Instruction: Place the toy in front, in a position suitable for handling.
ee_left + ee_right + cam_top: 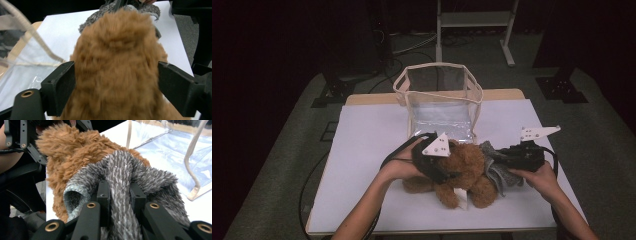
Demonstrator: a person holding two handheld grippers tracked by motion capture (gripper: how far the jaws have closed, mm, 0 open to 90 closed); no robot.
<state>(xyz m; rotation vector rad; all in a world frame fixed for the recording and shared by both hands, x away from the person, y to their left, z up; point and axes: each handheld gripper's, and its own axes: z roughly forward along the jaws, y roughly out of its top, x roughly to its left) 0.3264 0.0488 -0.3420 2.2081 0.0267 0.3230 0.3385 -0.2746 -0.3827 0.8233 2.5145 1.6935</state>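
A clear plastic bag (439, 102) stands open on the white table (367, 150)

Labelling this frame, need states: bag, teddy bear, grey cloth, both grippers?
clear bag: upright, top open.
teddy bear: lying on table, between the left gripper's jaws.
grey cloth: on the bear, pinched.
left gripper: open, astride bear.
right gripper: shut on the cloth.

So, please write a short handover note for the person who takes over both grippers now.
Left gripper: jaws open around the brown teddy bear, pads not pressing.
Right gripper: shut on the bear's grey fuzzy garment.
Bear lies on the white table, in front of the clear bag.
Done: garment gripped.
Left: probably finish handling the garment, then perhaps bag the bear.
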